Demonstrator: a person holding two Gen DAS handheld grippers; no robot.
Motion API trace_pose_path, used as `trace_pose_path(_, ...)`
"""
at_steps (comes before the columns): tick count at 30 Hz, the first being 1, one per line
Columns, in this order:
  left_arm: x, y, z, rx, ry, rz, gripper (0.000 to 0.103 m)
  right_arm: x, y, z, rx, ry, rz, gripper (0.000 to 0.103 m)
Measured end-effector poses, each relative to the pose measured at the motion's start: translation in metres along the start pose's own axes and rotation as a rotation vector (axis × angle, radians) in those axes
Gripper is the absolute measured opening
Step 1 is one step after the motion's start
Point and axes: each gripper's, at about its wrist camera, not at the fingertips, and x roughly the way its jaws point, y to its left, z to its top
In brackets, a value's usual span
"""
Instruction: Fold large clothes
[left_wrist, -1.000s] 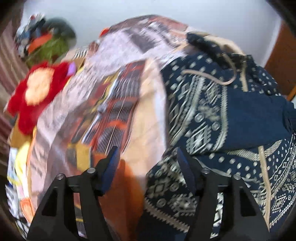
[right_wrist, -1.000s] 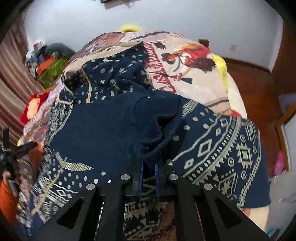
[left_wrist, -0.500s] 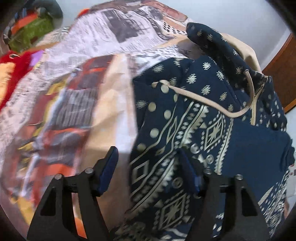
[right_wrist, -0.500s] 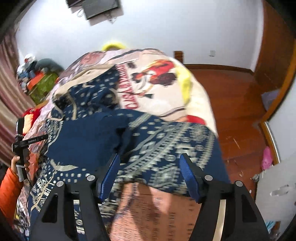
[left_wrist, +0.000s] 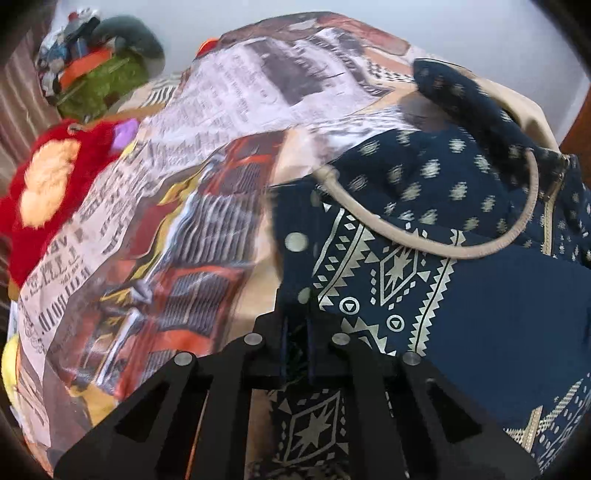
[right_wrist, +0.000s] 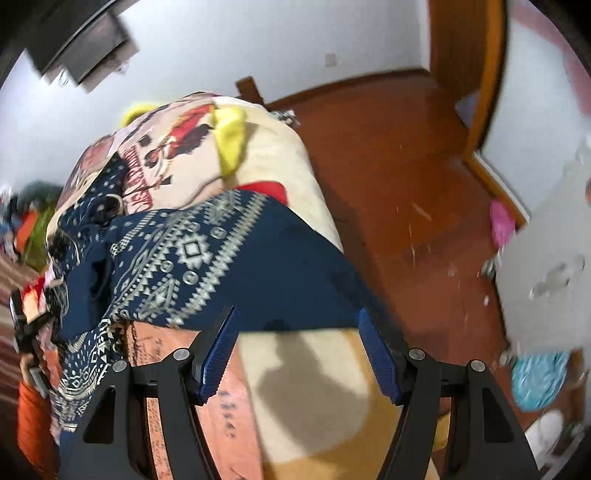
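A navy hoodie with a cream geometric pattern lies on a bed covered by a printed blanket. Its cream drawstring loops across the chest below the hood. My left gripper is shut on the hoodie's left edge, with fabric pinched between the blue pads. In the right wrist view the hoodie drapes across the bed toward its right edge. My right gripper is open and empty, just off the hoodie's near hem above bare blanket.
A red plush toy and a pile of clothes lie at the bed's left. Wooden floor, a door frame, a blue item and a pink item are to the bed's right.
My left gripper moved onto the hoodie's left edge and shut on it. My right gripper let go of the sleeve fold, opened, and swung right and back toward the bed's edge.
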Motion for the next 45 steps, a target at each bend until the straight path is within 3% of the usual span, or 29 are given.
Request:
trace_pose_path(2, -0.001, 0.000, -0.002, 0.016, 0.008, -0.003, 0.008, 0.004, -0.008, -0.005, 0.034, 0.022, 0.039, 0.065)
trace_pose_path(6, -0.005, -0.011, -0.005, 0.094, -0.012, 0.067, 0.008, 0.017, -0.010, -0.009, 0.076, 0.064, 0.092, 0.065)
trace_pose_path(11, -0.010, -0.004, -0.006, 0.069, -0.019, 0.101, 0.008, 0.038, -0.012, -0.006, 0.180, 0.114, 0.191, 0.065)
trace_pose_path(16, -0.011, 0.003, -0.010, 0.071, -0.012, 0.120, 0.008, 0.052, -0.010, -0.001, 0.217, 0.129, 0.206, 0.067)
trace_pose_path(22, -0.016, -0.013, -0.018, 0.163, -0.034, 0.158, 0.009, 0.062, -0.005, 0.008, 0.249, 0.104, 0.174, 0.066)
trace_pose_path(25, -0.030, -0.017, -0.022, 0.206, -0.048, 0.141, 0.017, 0.059, 0.003, 0.012, 0.200, 0.071, 0.126, 0.053)
trace_pose_path(29, -0.056, -0.016, -0.024, 0.221, -0.069, 0.097, 0.047, 0.058, 0.005, 0.016, 0.174, 0.049, 0.121, 0.028)
trace_pose_path(32, -0.081, -0.017, -0.024, 0.231, -0.113, 0.083, 0.051, 0.056, 0.007, 0.019, 0.163, 0.031, 0.127, 0.014)
trace_pose_path(39, -0.124, -0.033, -0.024, 0.251, -0.165, 0.034, 0.060, 0.024, 0.035, 0.034, 0.075, -0.090, 0.119, 0.006)
trace_pose_path(45, -0.142, -0.059, -0.031, 0.284, -0.168, -0.035, 0.063, -0.025, 0.087, 0.055, -0.053, -0.201, 0.182, 0.005)
